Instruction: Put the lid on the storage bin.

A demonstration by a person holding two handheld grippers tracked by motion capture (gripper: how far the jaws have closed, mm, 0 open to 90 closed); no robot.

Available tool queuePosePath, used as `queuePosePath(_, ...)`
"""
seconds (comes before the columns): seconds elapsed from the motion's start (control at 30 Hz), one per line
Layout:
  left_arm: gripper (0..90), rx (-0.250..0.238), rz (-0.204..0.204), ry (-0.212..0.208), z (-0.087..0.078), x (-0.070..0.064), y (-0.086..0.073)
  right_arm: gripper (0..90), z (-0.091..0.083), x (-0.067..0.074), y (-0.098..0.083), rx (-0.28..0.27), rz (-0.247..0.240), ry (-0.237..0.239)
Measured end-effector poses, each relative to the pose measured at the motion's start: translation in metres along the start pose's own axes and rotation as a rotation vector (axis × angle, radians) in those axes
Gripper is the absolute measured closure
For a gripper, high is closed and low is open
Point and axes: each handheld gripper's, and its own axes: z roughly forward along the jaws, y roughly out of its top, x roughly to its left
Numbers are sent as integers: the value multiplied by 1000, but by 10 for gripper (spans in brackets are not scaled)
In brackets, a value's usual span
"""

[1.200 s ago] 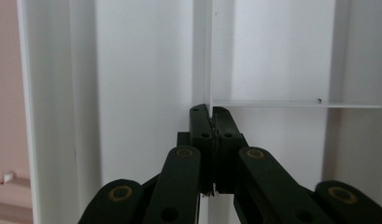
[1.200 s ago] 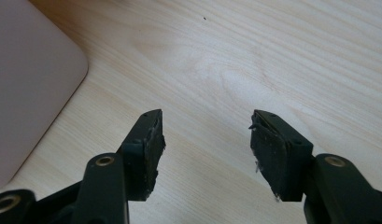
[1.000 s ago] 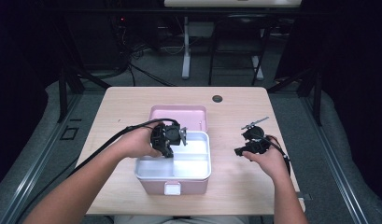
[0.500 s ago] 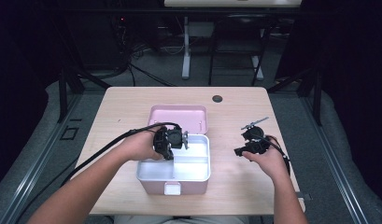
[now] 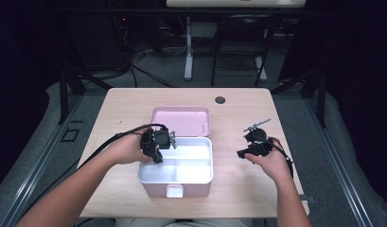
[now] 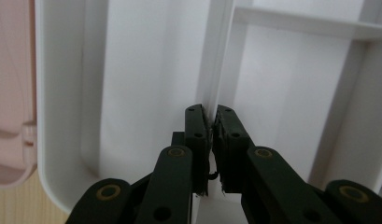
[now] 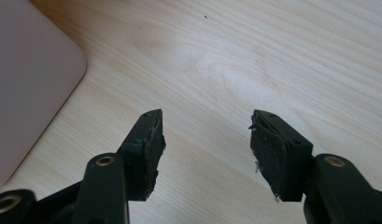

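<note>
A pink box holds a white divided tray (image 5: 200,142), and its pink lid (image 5: 181,120) lies flat on the table just behind. My left gripper (image 5: 158,142) hangs over the tray's far left corner. In the left gripper view its jaws (image 6: 211,112) point down into the white tray (image 6: 146,70). They stand a narrow slit apart and have just been opening, with the tray's thin divider wall (image 6: 216,51) in line with the slit. My right gripper (image 5: 255,142) rests over bare table to the right of the box. It is open (image 7: 205,130) with nothing between its fingers.
A small dark round disc (image 5: 220,100) sits near the table's far edge. The pink lid's corner (image 7: 25,84) lies left of the right jaws. Bare wood (image 7: 254,60) stretches around the right hand. Dark floor and stands surround the table.
The left hand has shifted a little to the left over the tray. The right hand has kept still.
</note>
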Motion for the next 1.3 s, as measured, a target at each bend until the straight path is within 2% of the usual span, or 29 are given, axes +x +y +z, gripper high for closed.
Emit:
queuePosePath(0.27,821,-11,-29,4,-1,3,-15,447,2,0,0,-11,12,-6)
queuePosePath(0.53,818,-34,-57,-1,-1,3,-25,460,4,5,2,-21,-4,-15)
queuePosePath(0.6,812,-28,-57,3,1,4,-27,496,2,8,5,-45,-8,-14)
queuePosePath(0.67,808,-27,-63,6,2,3,-27,516,0,10,8,-46,1,-12)
queuePosePath(0.8,807,-35,-80,-9,3,5,-29,522,-4,15,16,-109,24,-1)
queuePosePath(0.87,807,-42,-84,-12,4,5,-29,517,-4,17,19,-128,18,2)
queuePosePath(1.1,811,-37,-90,-7,4,3,-29,480,-6,26,43,-131,4,66)
queuePosePath(1.17,818,-38,-87,-3,4,3,-29,474,-6,28,50,-121,-3,82)
queuePosePath(1.23,820,-39,-88,-1,4,2,-28,472,-5,29,59,-94,-1,120)
queuePosePath(1.3,820,-34,-86,-1,4,3,-28,476,-5,31,67,-89,-2,122)
